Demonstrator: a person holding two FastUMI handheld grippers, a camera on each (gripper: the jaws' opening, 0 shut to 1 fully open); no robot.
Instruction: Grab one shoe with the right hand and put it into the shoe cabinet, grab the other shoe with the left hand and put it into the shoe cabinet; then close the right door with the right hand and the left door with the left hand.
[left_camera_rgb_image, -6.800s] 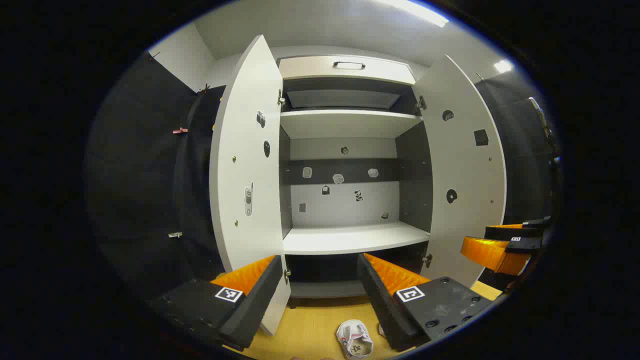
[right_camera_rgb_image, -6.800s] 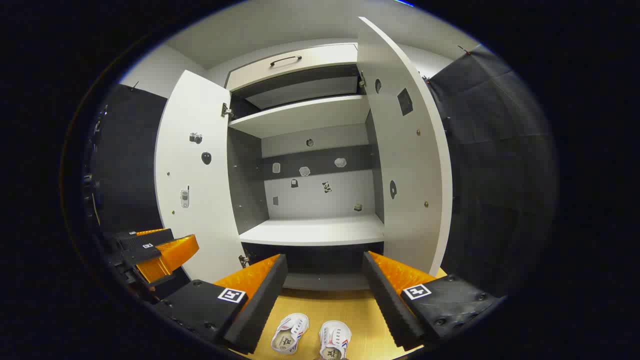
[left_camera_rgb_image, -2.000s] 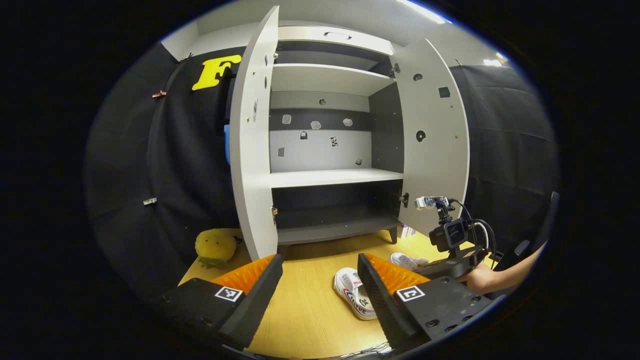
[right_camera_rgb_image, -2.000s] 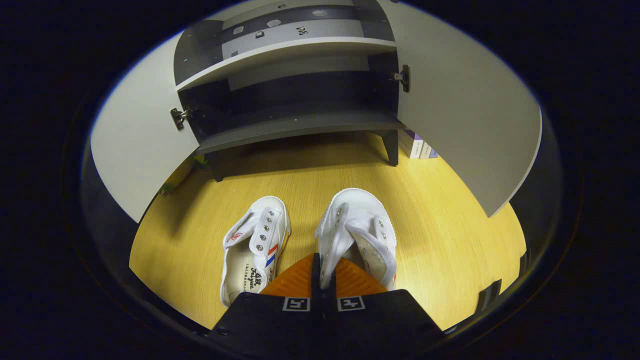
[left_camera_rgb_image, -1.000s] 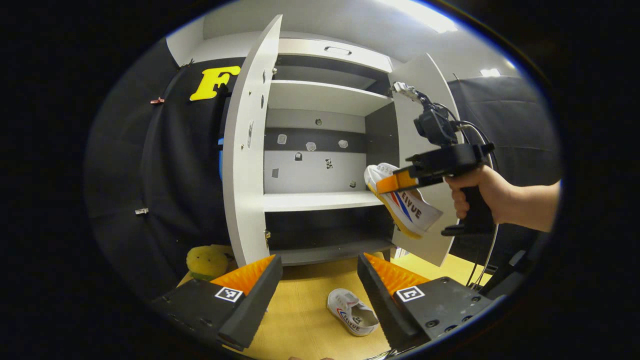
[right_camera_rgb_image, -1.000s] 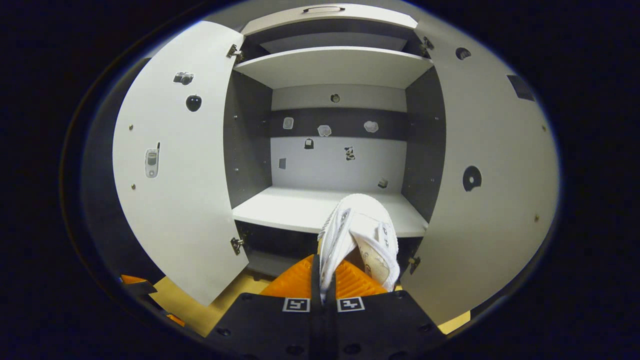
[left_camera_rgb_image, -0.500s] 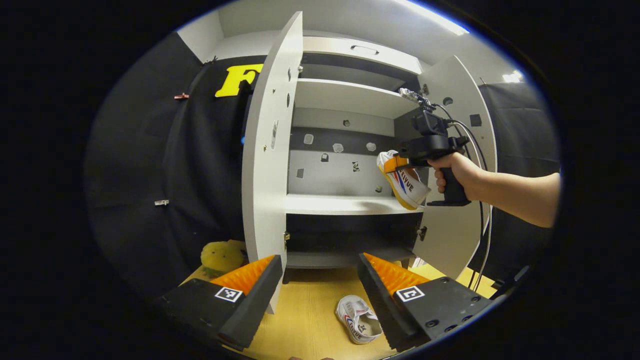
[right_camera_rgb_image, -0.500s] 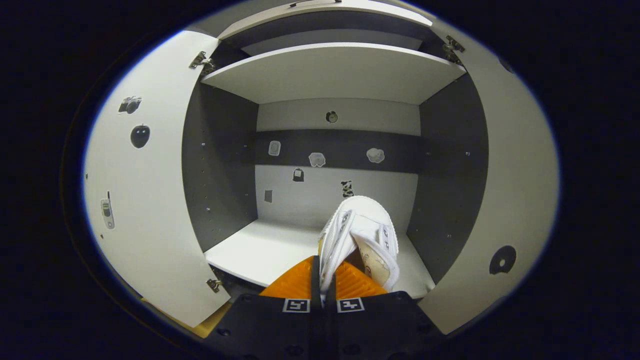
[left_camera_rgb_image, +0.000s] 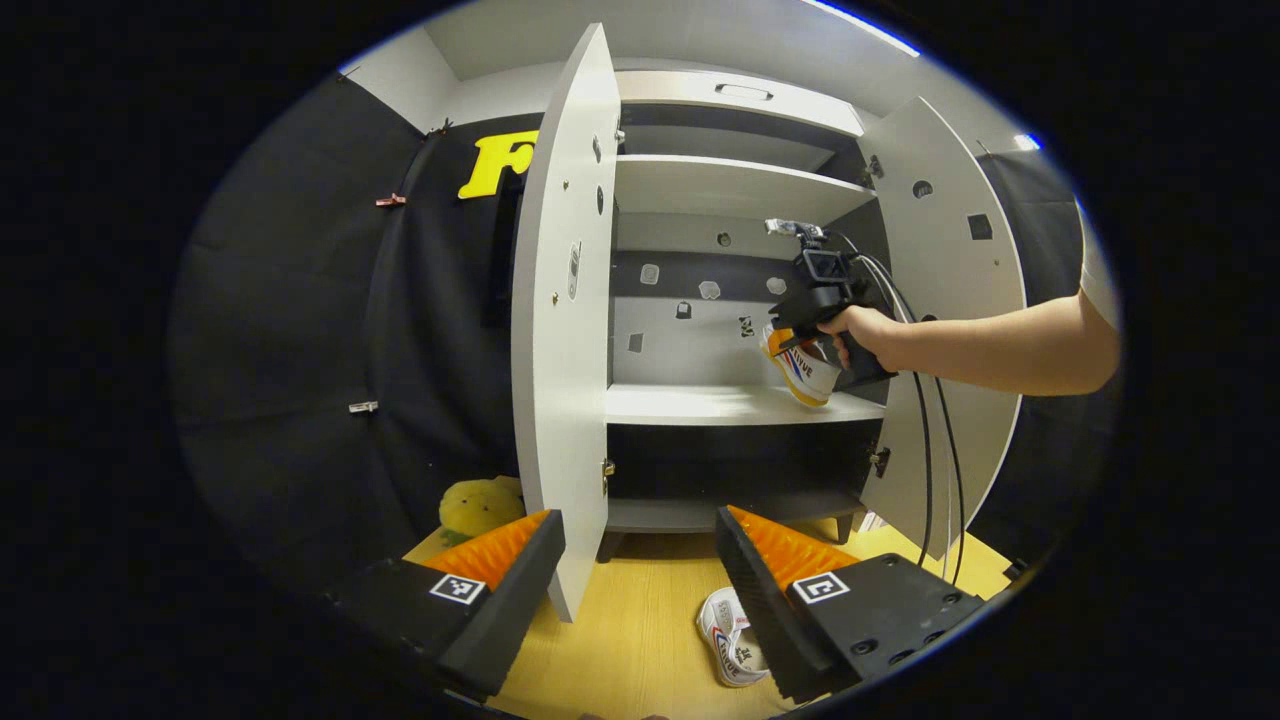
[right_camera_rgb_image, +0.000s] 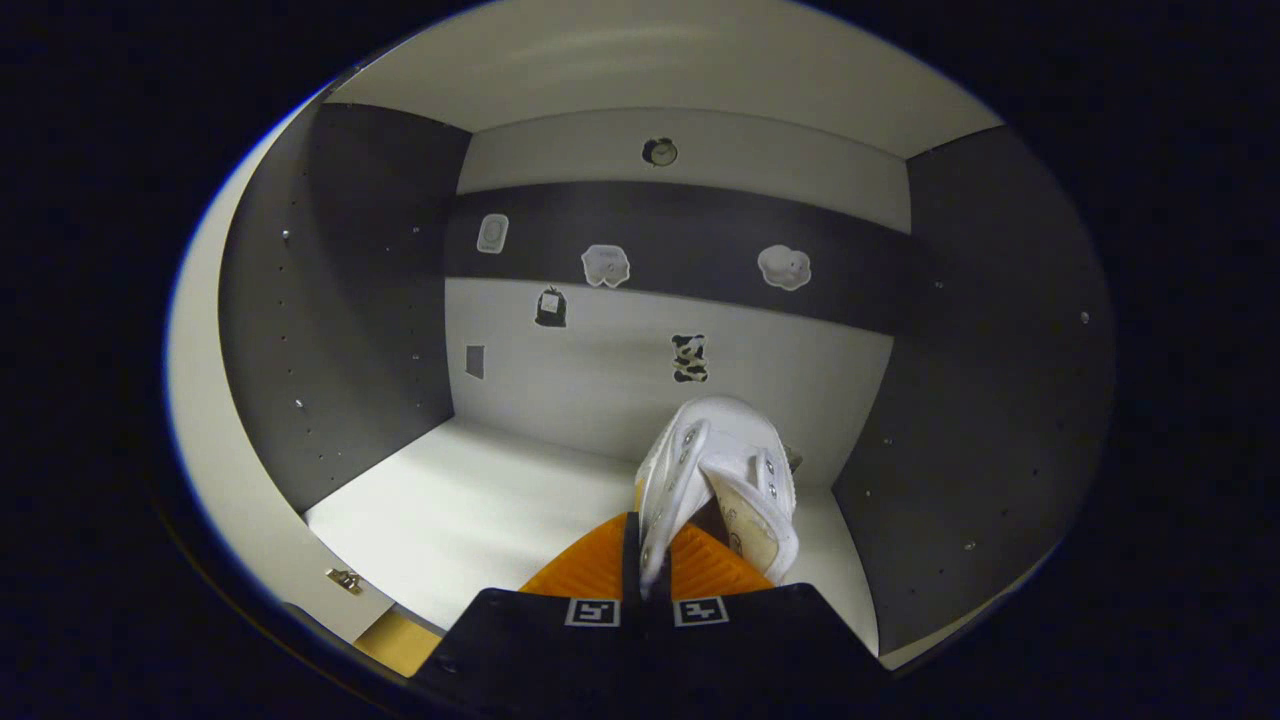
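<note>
The right gripper (right_camera_rgb_image: 645, 575) is seen pressed together on the side wall of a white canvas shoe (right_camera_rgb_image: 725, 480), both fingers clamped on its edge. The shoe is white, with metal eyelets along a loose flap and a pale printed insole; in the left gripper view red and blue stripes and dark lettering are seen on its side (left_camera_rgb_image: 803, 365), above a yellowish sole. It is held toe-forward inside the shoe cabinet (left_camera_rgb_image: 735, 190), over the right part of the white middle shelf (right_camera_rgb_image: 470, 520), near the dark right side panel. Whether the sole touches the shelf cannot be told.

The left gripper (left_camera_rgb_image: 640, 550) is held with its fingers wide apart, nothing between them. The second shoe (left_camera_rgb_image: 735, 650) is seen lying on the wooden floor (left_camera_rgb_image: 640, 640), partly hidden behind that gripper's right finger; it is white with the same striped side. Both cabinet doors stand open: the left door (left_camera_rgb_image: 560, 330) and the right door (left_camera_rgb_image: 955, 270).
</note>
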